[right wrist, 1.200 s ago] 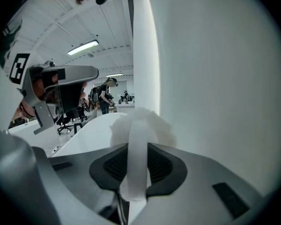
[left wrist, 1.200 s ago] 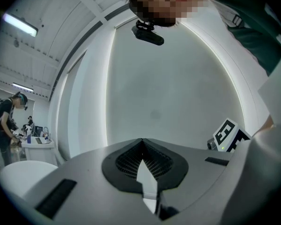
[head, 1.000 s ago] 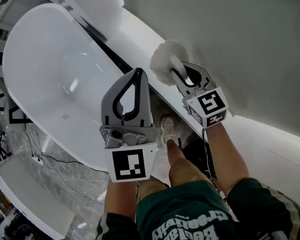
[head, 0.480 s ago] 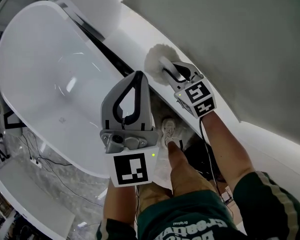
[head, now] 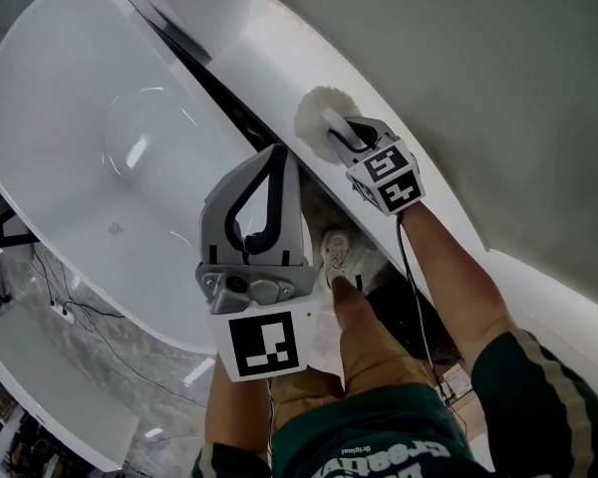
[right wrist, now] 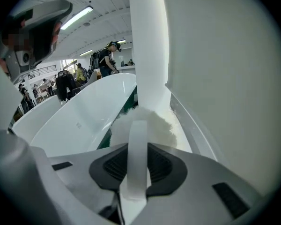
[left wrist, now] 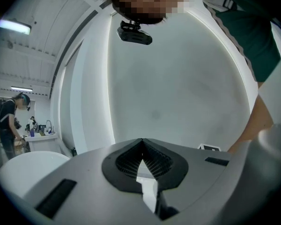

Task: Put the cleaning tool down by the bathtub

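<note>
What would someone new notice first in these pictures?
The big white bathtub fills the left of the head view. Beside it, the right gripper grips a fluffy white cleaning tool by its handle, over the white ledge along the wall. The left gripper hangs shut and empty mid-frame.

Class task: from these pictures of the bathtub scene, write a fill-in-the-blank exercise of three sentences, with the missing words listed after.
1. The right hand-held gripper is shut on the flat white ____ of the cleaning tool.
2. The tool's fluffy head is over the ledge beside the bathtub, which is ____ in colour.
3. The left hand-held gripper has its jaws together and holds ____.

Missing words: handle; white; nothing.
</note>
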Demonstrator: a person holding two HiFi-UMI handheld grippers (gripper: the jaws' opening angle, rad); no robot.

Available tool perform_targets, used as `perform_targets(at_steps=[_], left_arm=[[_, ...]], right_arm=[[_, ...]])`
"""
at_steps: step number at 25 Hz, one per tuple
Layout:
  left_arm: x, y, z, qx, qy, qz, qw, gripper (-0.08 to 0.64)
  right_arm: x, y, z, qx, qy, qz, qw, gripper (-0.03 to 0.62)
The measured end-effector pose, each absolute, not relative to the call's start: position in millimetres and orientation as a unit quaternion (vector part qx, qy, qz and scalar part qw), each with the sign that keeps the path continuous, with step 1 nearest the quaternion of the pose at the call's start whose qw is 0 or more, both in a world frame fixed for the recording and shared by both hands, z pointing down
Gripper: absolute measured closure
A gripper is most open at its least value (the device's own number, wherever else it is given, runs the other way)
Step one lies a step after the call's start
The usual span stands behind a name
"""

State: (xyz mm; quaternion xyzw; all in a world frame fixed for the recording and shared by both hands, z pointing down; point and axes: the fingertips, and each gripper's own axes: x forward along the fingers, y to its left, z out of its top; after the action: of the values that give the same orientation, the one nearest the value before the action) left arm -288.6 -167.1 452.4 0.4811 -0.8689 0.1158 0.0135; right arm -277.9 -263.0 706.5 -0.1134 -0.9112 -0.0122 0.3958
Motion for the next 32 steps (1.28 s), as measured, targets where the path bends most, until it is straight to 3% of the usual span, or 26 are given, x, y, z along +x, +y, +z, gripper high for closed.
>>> perform_targets(at_steps=[32], left_arm=[[-300.2,-137.7,503.1,0.440,-0.892,0.071,0.073,0.554]], right_arm=[[-295.2,-272.9,829.2,-0.116,-0.820,-0.034,0.560,0.499]])
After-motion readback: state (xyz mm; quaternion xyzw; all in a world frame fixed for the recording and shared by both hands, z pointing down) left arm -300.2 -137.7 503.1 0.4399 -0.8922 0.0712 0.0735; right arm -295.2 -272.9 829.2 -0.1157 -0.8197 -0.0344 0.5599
